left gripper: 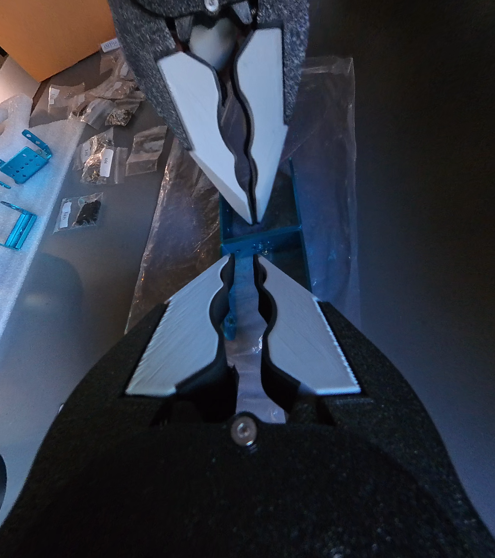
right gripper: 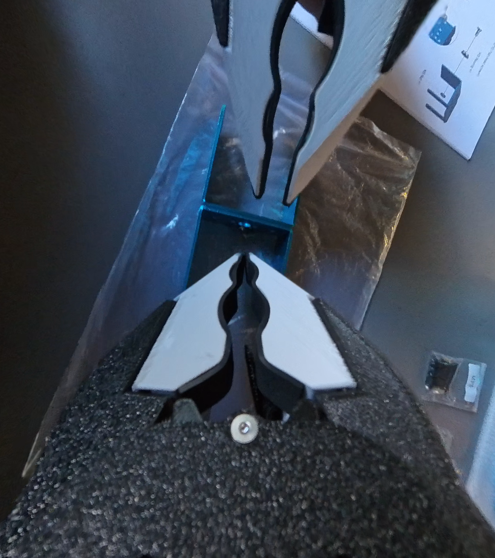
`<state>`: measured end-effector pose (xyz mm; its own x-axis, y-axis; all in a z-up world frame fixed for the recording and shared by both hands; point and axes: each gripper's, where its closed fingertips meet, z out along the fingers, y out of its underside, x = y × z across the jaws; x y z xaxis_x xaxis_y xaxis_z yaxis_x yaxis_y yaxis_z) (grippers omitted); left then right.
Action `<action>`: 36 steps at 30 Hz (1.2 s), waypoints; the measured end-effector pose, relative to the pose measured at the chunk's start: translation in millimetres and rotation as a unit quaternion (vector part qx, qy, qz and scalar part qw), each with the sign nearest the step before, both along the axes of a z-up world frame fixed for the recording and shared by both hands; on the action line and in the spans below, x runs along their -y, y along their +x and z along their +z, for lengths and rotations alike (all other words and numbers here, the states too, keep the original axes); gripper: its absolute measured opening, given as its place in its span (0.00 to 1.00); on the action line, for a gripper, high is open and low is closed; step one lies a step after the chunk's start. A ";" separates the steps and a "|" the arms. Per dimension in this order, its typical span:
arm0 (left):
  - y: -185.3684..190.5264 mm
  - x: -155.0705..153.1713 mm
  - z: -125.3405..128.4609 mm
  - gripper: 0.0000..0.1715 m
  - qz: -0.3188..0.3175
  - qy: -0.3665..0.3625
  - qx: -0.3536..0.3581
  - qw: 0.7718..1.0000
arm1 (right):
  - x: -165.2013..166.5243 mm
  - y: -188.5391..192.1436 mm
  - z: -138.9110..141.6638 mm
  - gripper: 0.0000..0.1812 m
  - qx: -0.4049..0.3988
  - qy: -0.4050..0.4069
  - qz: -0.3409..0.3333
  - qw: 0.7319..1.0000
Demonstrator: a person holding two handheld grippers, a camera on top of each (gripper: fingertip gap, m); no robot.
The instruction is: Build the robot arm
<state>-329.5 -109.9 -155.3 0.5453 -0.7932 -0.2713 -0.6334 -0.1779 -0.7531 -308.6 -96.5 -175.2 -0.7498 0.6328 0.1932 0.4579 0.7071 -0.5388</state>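
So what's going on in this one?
Two hand-held grippers face each other over a blue metal bracket inside a clear plastic bag on a grey table. The left hand-held gripper is slightly open around the bag. The right hand-held gripper is pinched shut on the bag. More blue brackets lie on white foam.

Sm. parts bags (left gripper: 95, 163), blue brackets (left gripper: 24, 160), cardboard box (left gripper: 46, 33), instr. sheet (right gripper: 463, 75).

The right claw (right gripper: 244, 256), fingertips pinched together on a clear plastic bag (right gripper: 345, 193), faces the left claw (right gripper: 273, 196) across a blue metal bracket (right gripper: 246, 219) inside the bag.
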 end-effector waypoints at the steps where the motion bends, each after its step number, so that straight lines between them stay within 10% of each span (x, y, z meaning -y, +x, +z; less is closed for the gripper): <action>1: 0.1 0.1 0.4 0.07 0.000 0.001 0.000 1.000 | -3.6 0.4 2.9 0.00 0.001 -0.003 -0.004 1.000; 15: 1.6 1.7 -1.4 0.07 -0.004 -0.001 -0.004 1.000 | 9.6 -12.1 0.2 0.10 -0.035 -0.022 0.011 0.999; 31: 6.1 4.2 -7.3 0.07 -0.011 -0.008 -0.009 1.000 | 5.2 -12.3 -1.4 0.00 -0.055 0.012 0.044 0.997; 36: 5.4 3.8 -7.4 0.07 -0.010 -0.008 -0.009 1.000 | 8.0 -2.2 20.0 0.00 -0.057 -0.089 0.049 0.993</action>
<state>-324.0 -113.8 -162.6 0.5242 -0.8082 -0.2684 -0.6507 -0.1768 -0.7385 -310.9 -104.5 -155.1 -0.7889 0.5898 0.1724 0.3201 0.6339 -0.7041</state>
